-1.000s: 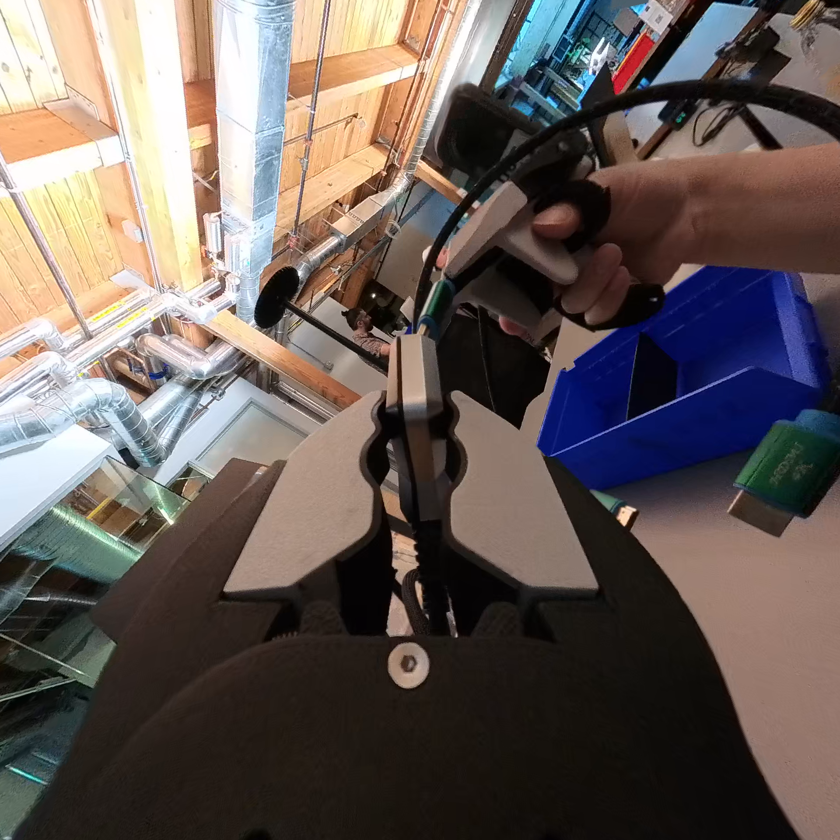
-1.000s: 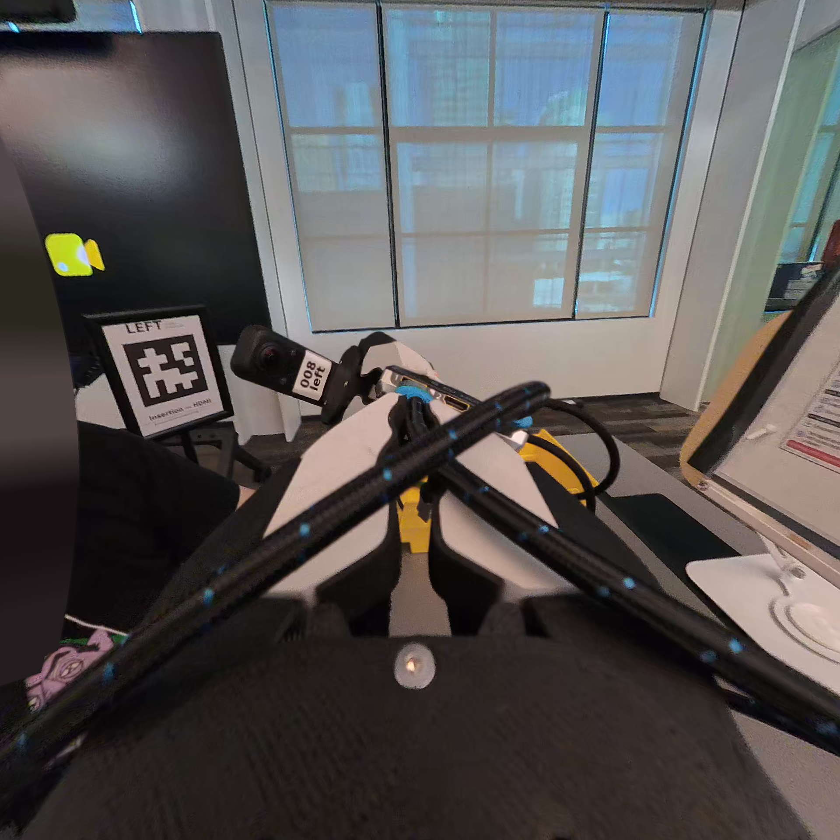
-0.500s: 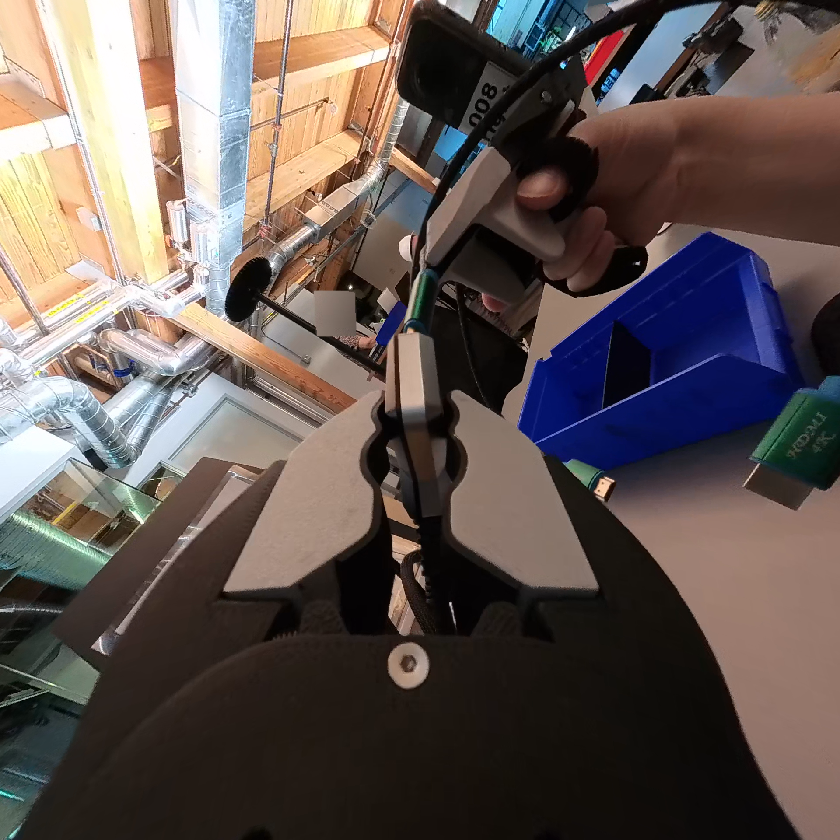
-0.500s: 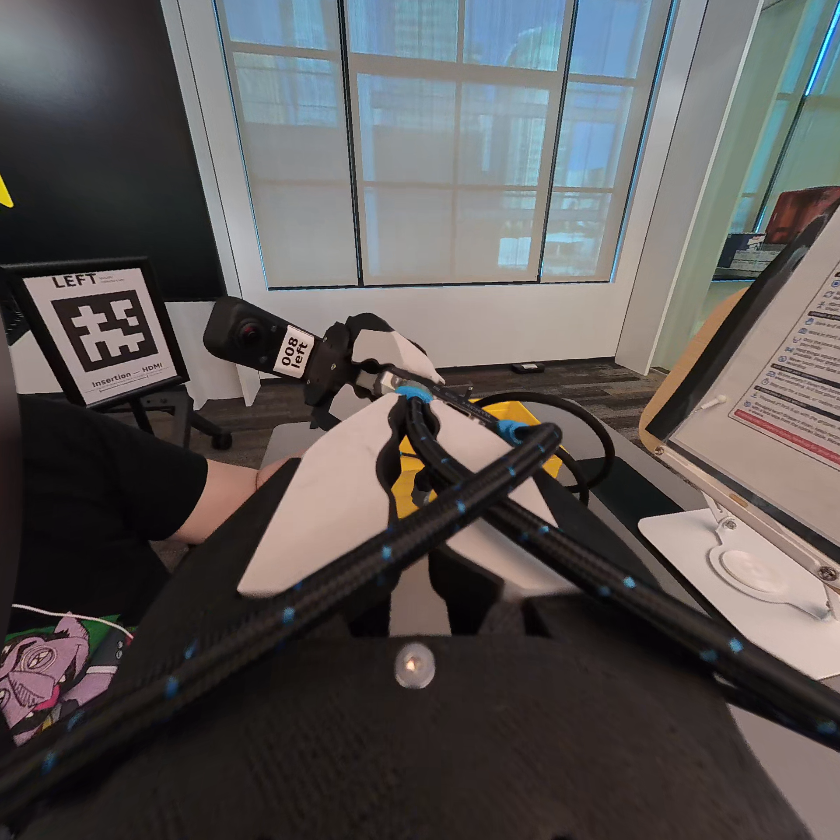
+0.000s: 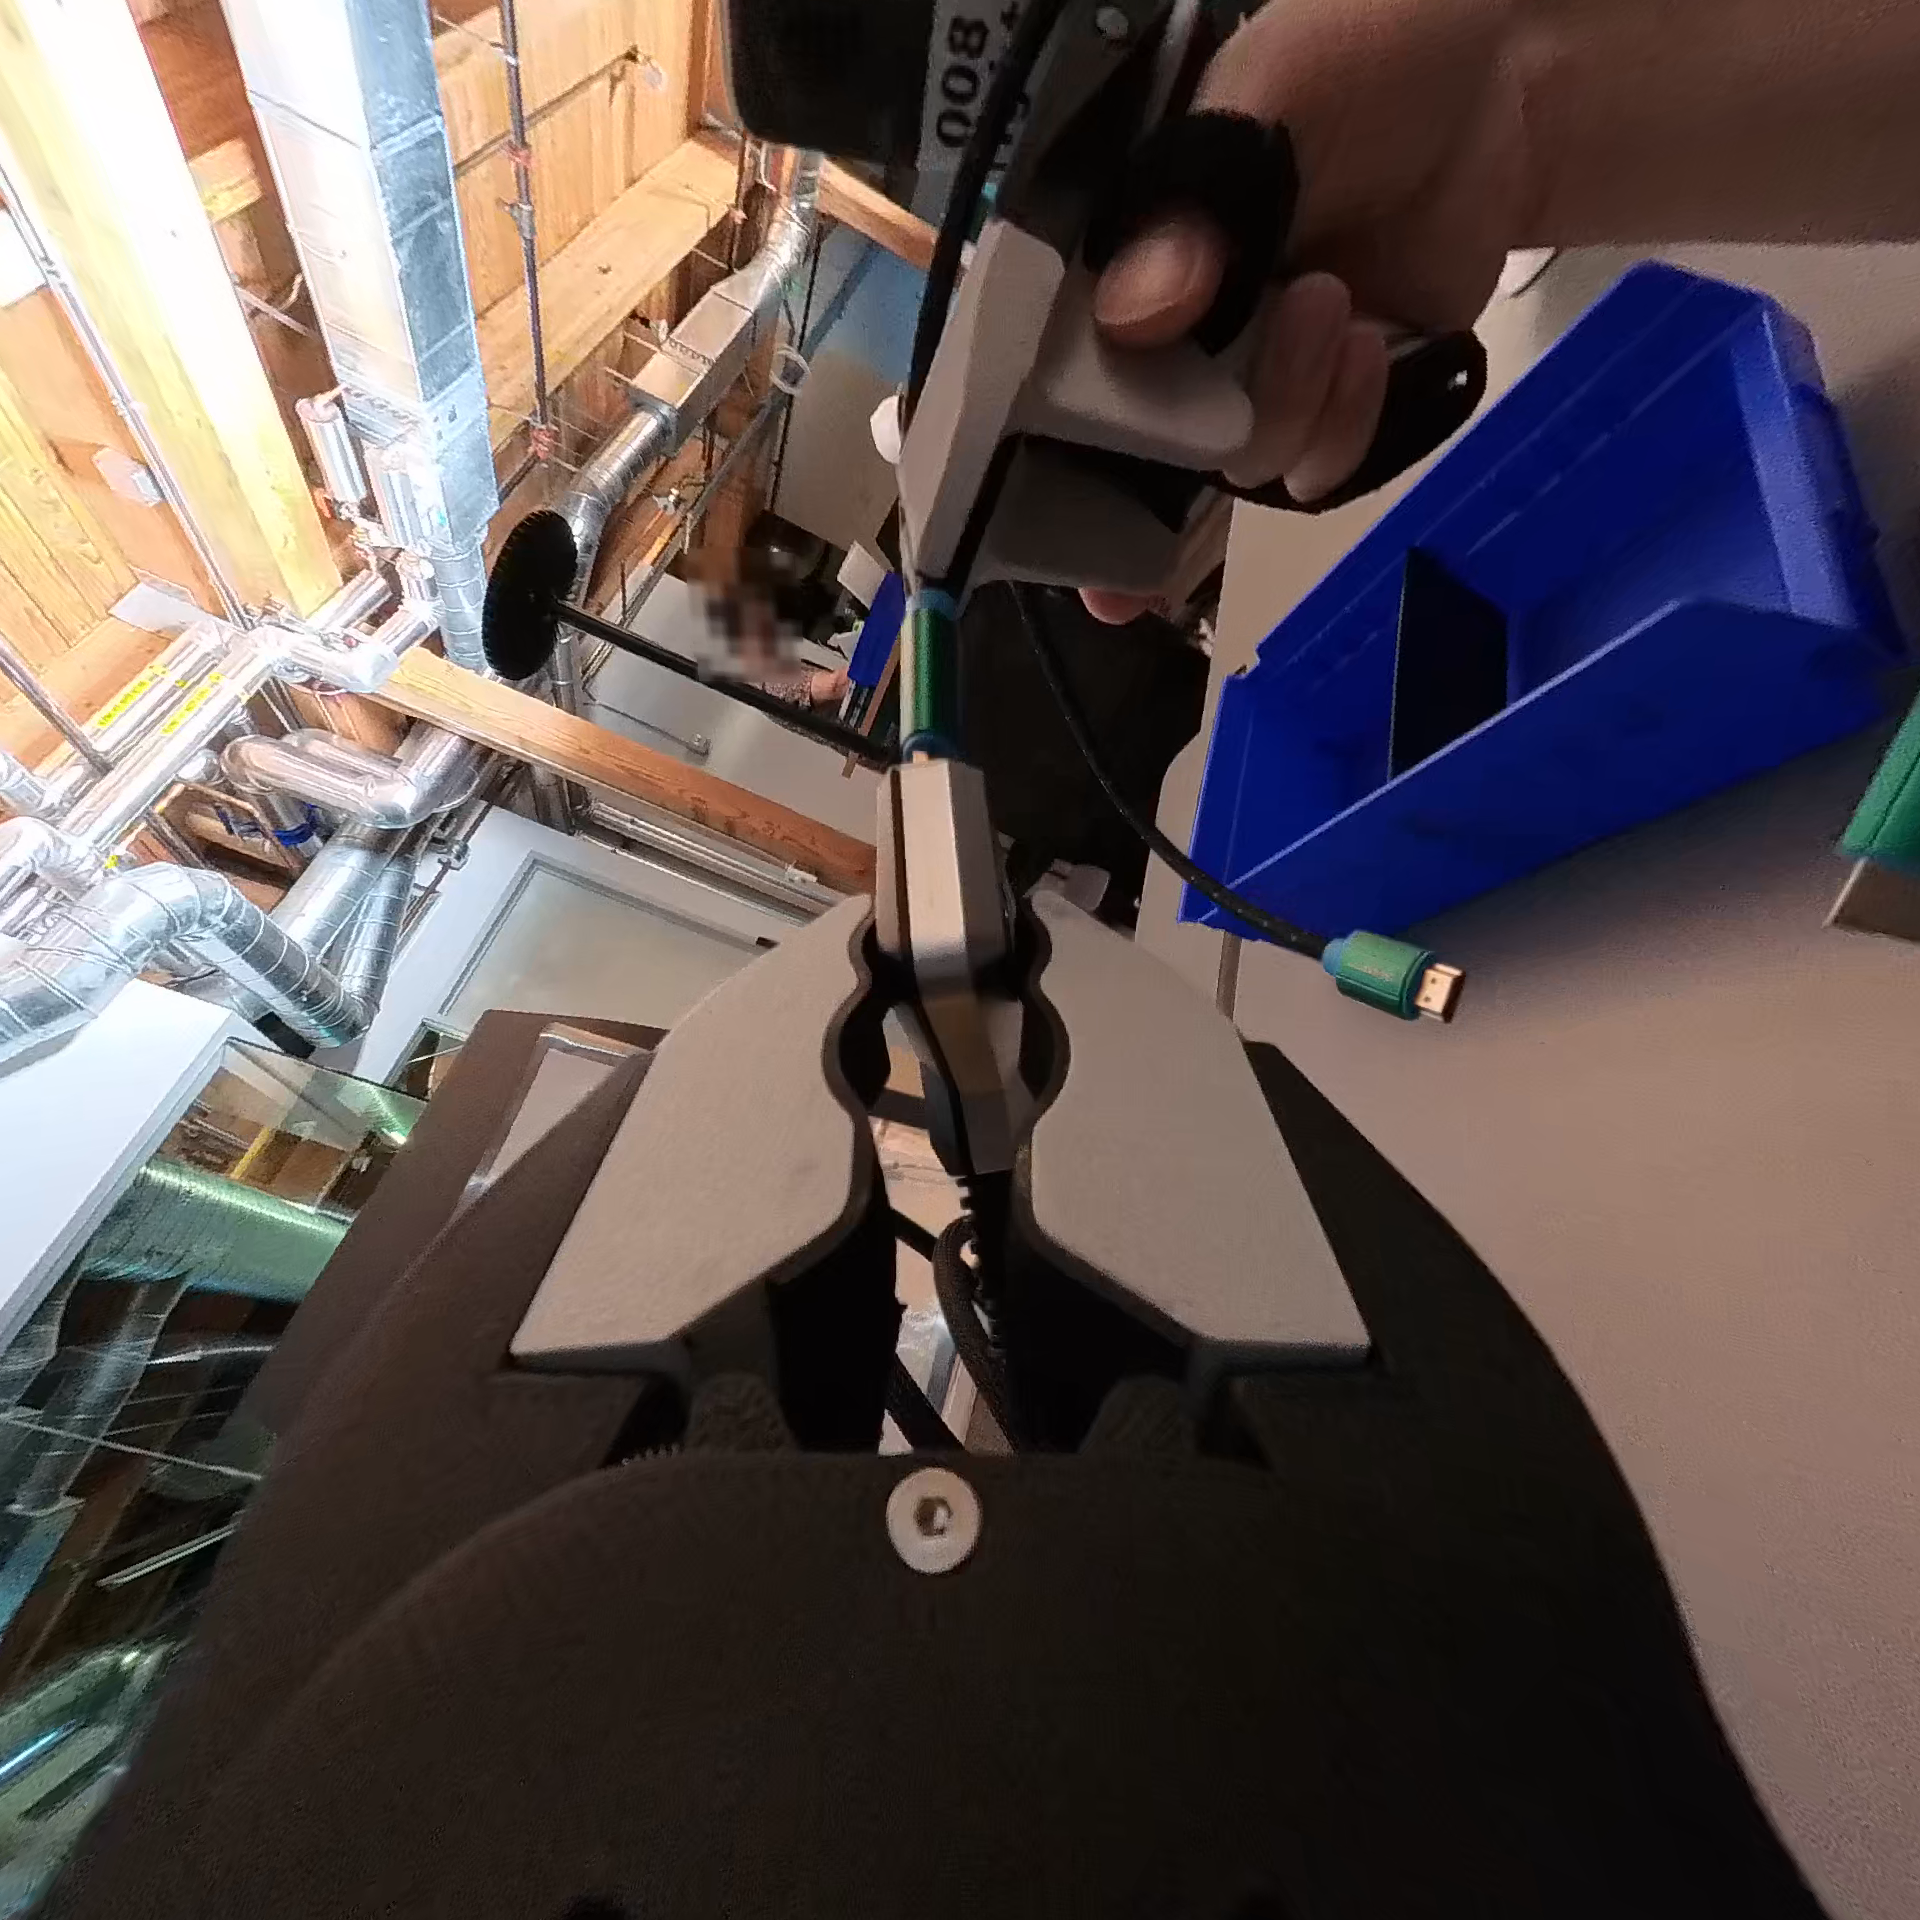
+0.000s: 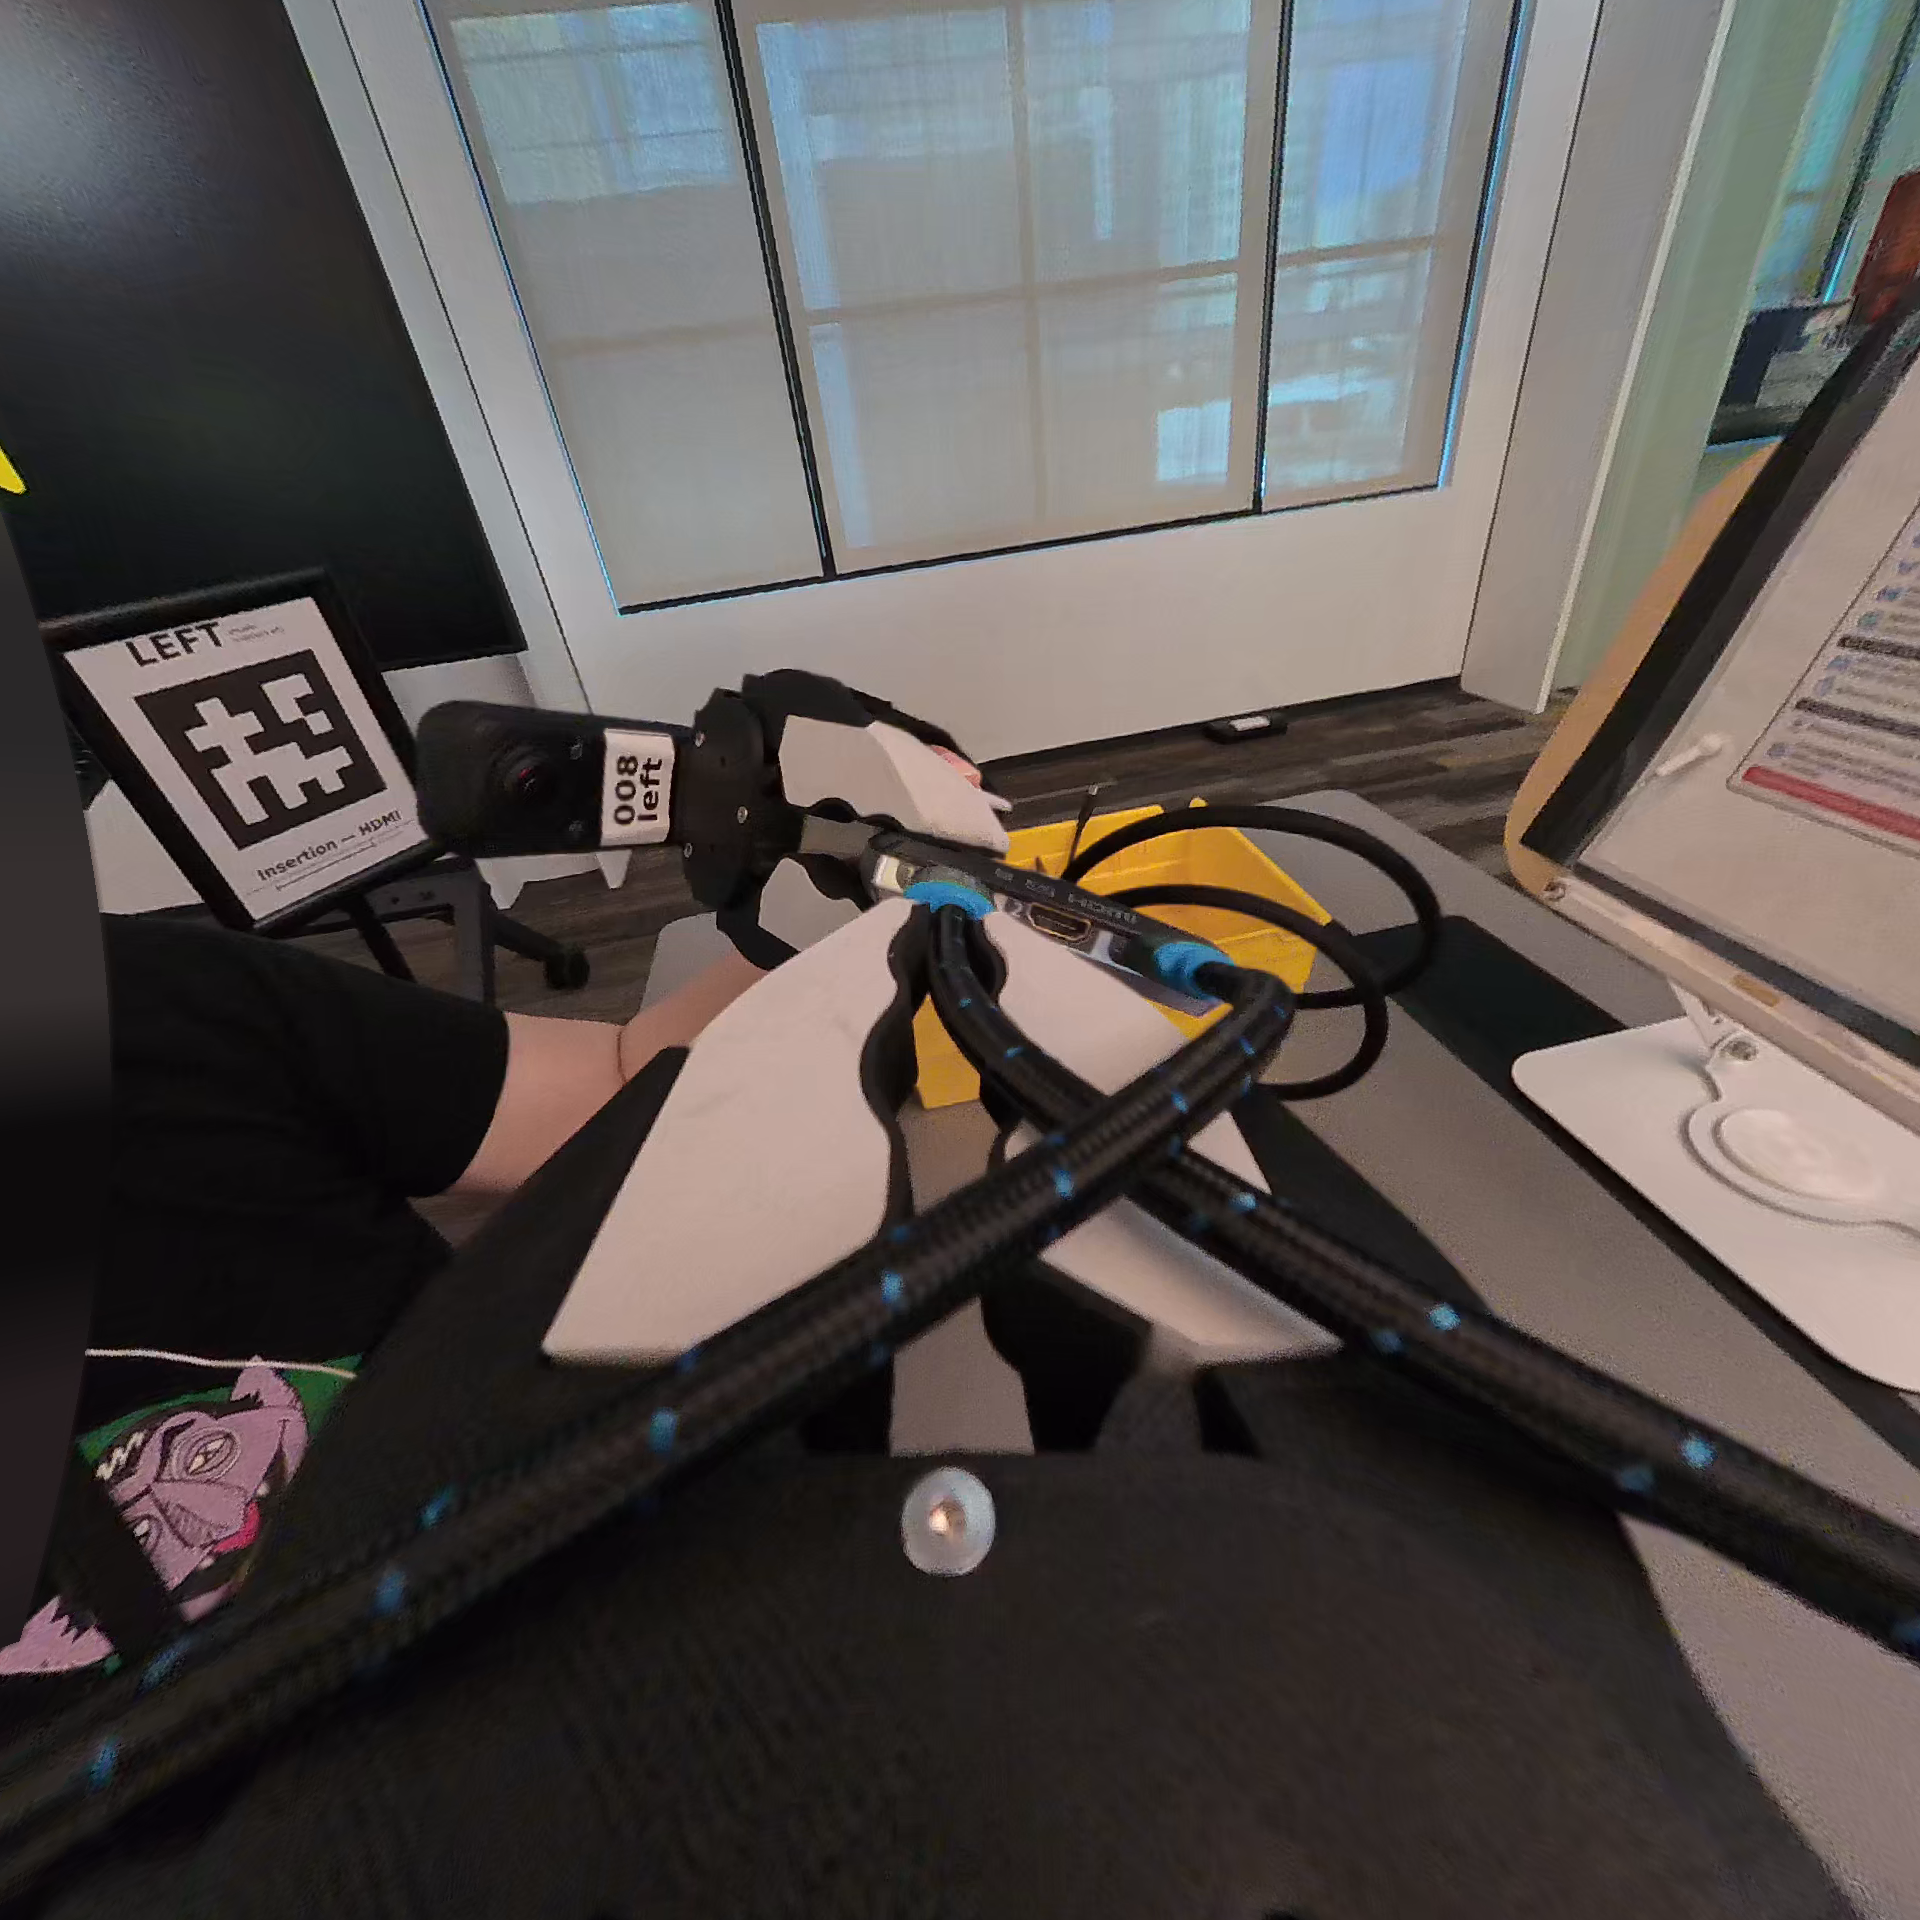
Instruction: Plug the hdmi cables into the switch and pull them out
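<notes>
Left gripper [image 5: 943, 961] clamped on grey HDMI switch [image 5: 940, 914], centre of left wrist frame, switch edge-on and sticking up past the fingertips. Green-collared plug [image 5: 921, 675] seated in the switch's top end, its cable running up into right gripper [image 5: 940, 582] in upper centre, held by a hand [image 5: 1382, 239]. Right gripper closed around that cable just behind the plug. Loose green HDMI plug [image 5: 1392, 975] lying on grey table [image 5: 1558, 1195] at centre right, just below blue bin [image 5: 1579, 665]. Another green plug [image 5: 1886, 805] cut off at right edge. In right wrist frame: switch [image 6: 1049, 914] at centre, slanting down to the right, left gripper [image 6: 883, 831] holding its upper-left end. Two blue-collared plugs in the switch, one [image 6: 940, 896] at the right gripper's tips, one [image 6: 1179, 961] at lower-right end; open port between them. Black braided cables [image 6: 1039, 1195] crossing over the white fingers [image 6: 748, 1132]. Yellow bin [image 6: 1236, 883] behind the switch. Marker sign [image 6: 249, 748] at left, tablet on white stand [image 6: 1766, 1143] at right.
</notes>
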Demonstrator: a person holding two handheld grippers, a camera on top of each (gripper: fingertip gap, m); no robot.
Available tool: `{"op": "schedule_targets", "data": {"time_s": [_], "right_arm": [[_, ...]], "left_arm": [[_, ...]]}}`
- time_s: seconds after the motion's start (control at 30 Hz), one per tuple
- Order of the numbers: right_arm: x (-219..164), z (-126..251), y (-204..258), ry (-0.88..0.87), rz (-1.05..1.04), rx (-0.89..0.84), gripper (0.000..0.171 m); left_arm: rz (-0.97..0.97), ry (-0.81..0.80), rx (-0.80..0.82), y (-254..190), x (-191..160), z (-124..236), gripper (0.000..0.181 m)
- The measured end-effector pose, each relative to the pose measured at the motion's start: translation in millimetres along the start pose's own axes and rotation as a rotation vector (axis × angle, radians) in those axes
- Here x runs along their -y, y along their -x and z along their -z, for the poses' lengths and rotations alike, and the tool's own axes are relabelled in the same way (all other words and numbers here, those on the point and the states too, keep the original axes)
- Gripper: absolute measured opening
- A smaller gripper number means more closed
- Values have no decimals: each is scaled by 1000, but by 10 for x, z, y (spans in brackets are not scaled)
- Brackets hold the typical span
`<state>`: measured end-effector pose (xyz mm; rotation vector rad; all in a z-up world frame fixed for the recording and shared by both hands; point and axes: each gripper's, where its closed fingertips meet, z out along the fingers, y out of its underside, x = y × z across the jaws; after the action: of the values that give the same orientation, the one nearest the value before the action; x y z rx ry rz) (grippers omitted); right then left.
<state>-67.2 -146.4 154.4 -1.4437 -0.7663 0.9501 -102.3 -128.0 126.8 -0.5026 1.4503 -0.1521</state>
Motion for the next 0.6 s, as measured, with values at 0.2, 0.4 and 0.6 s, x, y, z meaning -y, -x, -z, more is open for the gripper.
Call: {"op": "schedule_targets", "data": {"time_s": [0.2,0.4,0.6], "right_arm": [[-108,10,-104,42,-40,3,6],[-133,23,-116,49,-41,8,6],[-137,26,-126,43,-46,4,5]], "left_arm": [[-62,88,-14,-91,-107,-75,21],[-47,102,-25,-117,-124,-108,20],[-31,119,-17,-128,-137,-146,20]]}}
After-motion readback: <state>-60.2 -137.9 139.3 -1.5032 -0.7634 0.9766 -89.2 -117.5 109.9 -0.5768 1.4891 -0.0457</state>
